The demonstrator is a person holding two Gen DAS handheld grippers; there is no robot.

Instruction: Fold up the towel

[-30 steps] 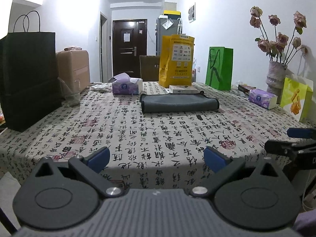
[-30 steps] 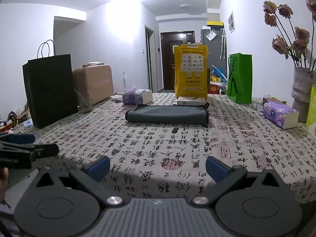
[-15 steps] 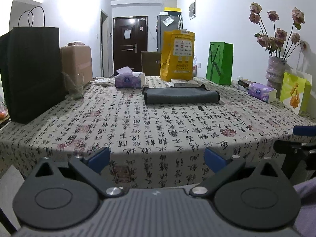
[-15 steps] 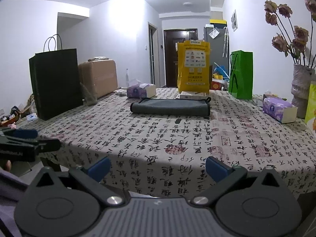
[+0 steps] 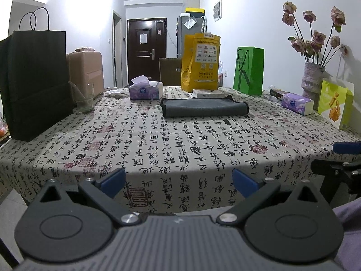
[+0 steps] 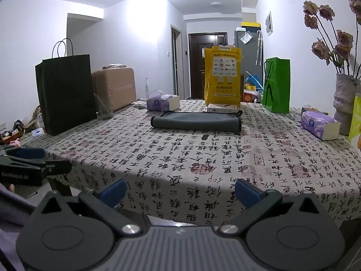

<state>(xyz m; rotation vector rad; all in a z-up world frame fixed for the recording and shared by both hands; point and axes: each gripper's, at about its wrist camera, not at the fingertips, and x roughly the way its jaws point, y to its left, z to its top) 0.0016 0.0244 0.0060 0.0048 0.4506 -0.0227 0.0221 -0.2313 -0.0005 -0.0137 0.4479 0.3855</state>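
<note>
A dark grey towel (image 5: 204, 109) lies folded into a long flat strip toward the far side of the table; it also shows in the right wrist view (image 6: 196, 122). My left gripper (image 5: 179, 181) is open and empty, held off the table's near edge, well short of the towel. My right gripper (image 6: 180, 190) is open and empty, also off the near edge. Each gripper shows at the side of the other's view: the right gripper (image 5: 343, 158) and the left gripper (image 6: 29, 160).
The table (image 5: 158, 149) has a calligraphy-print cloth. On it stand a black paper bag (image 5: 33, 83), a glass (image 5: 84, 98), tissue boxes (image 5: 145, 90) (image 5: 296, 103), a yellow bag (image 5: 200, 63), a green bag (image 5: 248, 71), a flower vase (image 5: 312, 79) and a small dark item (image 5: 226, 122).
Both grippers have pulled back from the table toward me and dropped lower, so the near table edge now shows. Both stayed open. The towel has not moved.
</note>
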